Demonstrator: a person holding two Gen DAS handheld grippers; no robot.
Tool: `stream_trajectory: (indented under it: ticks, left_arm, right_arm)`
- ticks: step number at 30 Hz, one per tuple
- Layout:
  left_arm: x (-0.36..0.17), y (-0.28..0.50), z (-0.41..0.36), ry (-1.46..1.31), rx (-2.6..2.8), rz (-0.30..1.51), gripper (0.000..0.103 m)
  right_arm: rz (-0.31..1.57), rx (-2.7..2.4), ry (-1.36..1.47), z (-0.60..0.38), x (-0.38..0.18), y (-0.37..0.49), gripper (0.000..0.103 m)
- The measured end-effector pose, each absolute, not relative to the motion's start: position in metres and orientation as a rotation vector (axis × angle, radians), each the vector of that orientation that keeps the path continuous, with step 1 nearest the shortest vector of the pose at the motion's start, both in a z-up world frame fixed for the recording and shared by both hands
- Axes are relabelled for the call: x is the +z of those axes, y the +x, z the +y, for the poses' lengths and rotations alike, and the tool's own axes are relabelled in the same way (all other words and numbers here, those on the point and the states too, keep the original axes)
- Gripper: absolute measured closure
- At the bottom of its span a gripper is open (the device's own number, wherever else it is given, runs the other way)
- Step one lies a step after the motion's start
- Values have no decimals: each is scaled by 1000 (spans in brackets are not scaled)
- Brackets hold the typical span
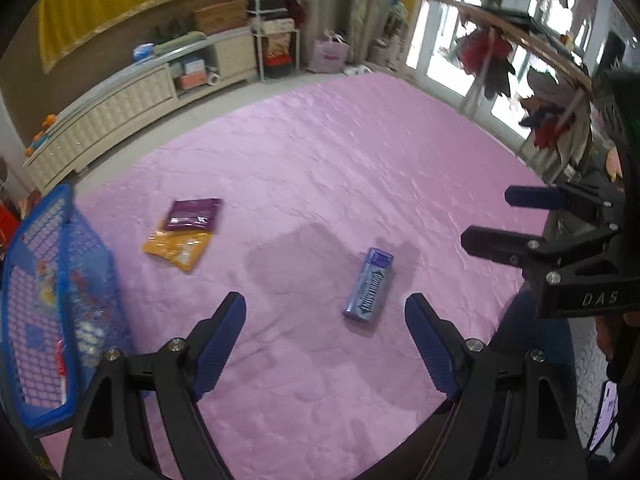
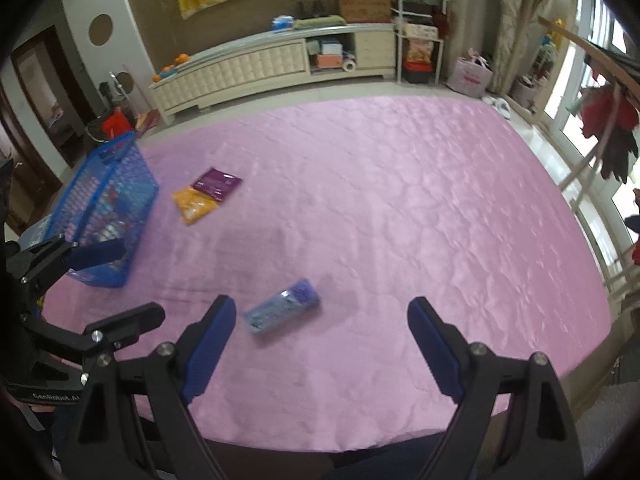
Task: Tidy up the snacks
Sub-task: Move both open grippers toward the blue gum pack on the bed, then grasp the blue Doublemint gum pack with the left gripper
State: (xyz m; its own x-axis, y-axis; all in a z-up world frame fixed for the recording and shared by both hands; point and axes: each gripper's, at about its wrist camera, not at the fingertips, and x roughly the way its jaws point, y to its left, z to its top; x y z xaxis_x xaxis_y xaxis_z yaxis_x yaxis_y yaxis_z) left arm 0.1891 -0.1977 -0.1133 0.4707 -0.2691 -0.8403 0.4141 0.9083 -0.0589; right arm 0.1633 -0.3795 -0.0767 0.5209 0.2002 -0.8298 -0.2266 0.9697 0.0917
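Left gripper (image 1: 325,320): your jaws stand spread wide in the lower centre of the left wrist view, nothing between the pads; they hang above the pink cover without touching it.
Right gripper (image 2: 321,322): your jaws are likewise spread wide in the lower centre of the right wrist view – empty, clear of the cover.
Blue snack pack (image 1: 369,286): lies flat on the cover, right of centre in the left wrist view, ahead of your left gripper's right-hand finger and apart from it. In the right wrist view it sits just beyond the left-hand finger of your right gripper, tilted, its print blurred.
Purple packet (image 1: 195,215): lies in the left-centre of the left wrist view, overlapping the far end of the yellow packet.
Yellow packet (image 1: 178,249): touches the purple one, partly beneath it; both are well apart from the blue pack.
Blue basket (image 2: 105,208): stands at the left edge of both views, upright on the cover, near the two packets. Several items show through its mesh – too blurred to identify.
Pink cover (image 2: 380,208): quilted, fills the middle of both views.
Cabinet (image 2: 256,68): a long, low cream unit runs across the upper part of the frame.
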Motion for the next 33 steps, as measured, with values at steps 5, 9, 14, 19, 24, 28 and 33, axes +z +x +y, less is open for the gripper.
stream_trajectory:
  ticks: [5,9,14,19,24,28,33]
  left_arm:
    - [-135,198,-222,212,-454,1026,23]
    - [-156,212,-234,224,-475,1082,23]
    - [-183,226,-251,247,-503,1143,23]
    - [-199,236,-266,273,-518,1185,32]
    - [-211,240,-278,285,-536,1216,46]
    - [-216,241,-284,301,-521,1224,64]
    - [-213,242,-283,291,-525,1229,70]
  right_arm:
    - [1023,230,-1,-402,-101,172,13]
    - [1061,223,14,-413,-121,179,13]
    - [1095,207,44,-429,-142,190,13]
    - [1117,191,76,-441,-155,195,13]
    - [1129,189,112,-447,-160,194,13]
    - [1130,194,101,-446,-162,193,13]
    - [1125,207,123,-449,-160,192,13]
